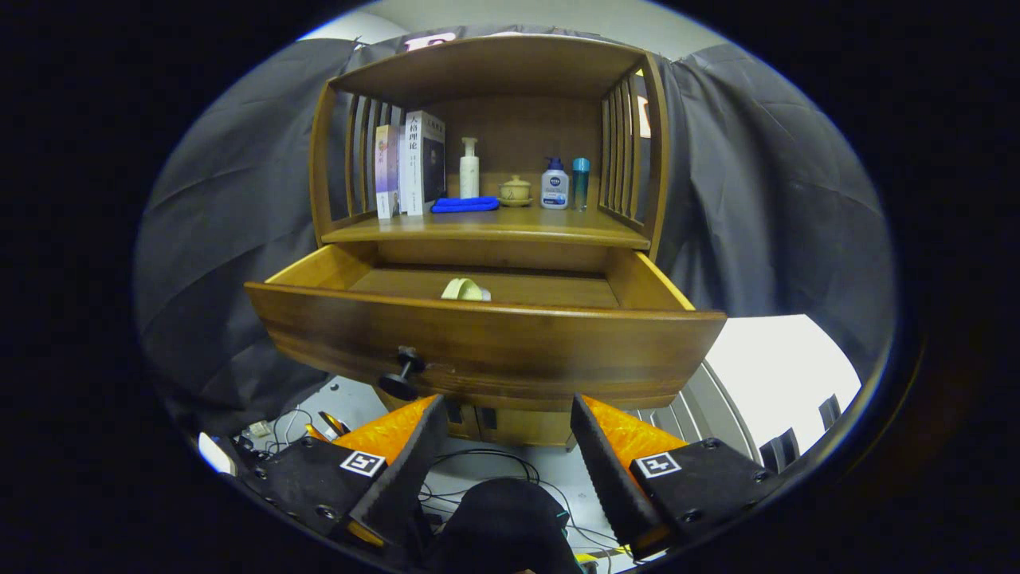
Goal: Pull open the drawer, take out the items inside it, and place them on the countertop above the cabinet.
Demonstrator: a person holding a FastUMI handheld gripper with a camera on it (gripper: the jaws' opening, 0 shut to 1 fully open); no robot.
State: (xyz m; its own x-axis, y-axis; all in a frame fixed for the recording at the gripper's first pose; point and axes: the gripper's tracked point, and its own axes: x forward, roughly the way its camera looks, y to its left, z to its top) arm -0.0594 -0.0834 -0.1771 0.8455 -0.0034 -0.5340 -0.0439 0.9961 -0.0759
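Drawer (486, 343) pulled open, one pale item (465, 289) inside (unidentifiable), hand-held gripper (508, 416) released, empty

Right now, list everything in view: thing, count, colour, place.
Cabinet: one, brown wood, ahead of the tongs.
Drawer: one, brown, pulled open, black knob on its front.
Roll: one, pale yellow, inside the drawer.
Countertop: one, brown, above the drawer.
Books: about three, pale covers, upright at one end of the countertop.
Cloth: one, blue, folded beside the books.
Pump bottle: one, white, behind the cloth.
Lidded cup: one, beige, mid countertop.
Lotion bottle: one, white with blue cap, beside the cup.
Tube: one, teal, next to the lotion bottle.
Cables: several, black, on the floor below.
Tongs: one pair, open, holding nothing, just below the drawer front.
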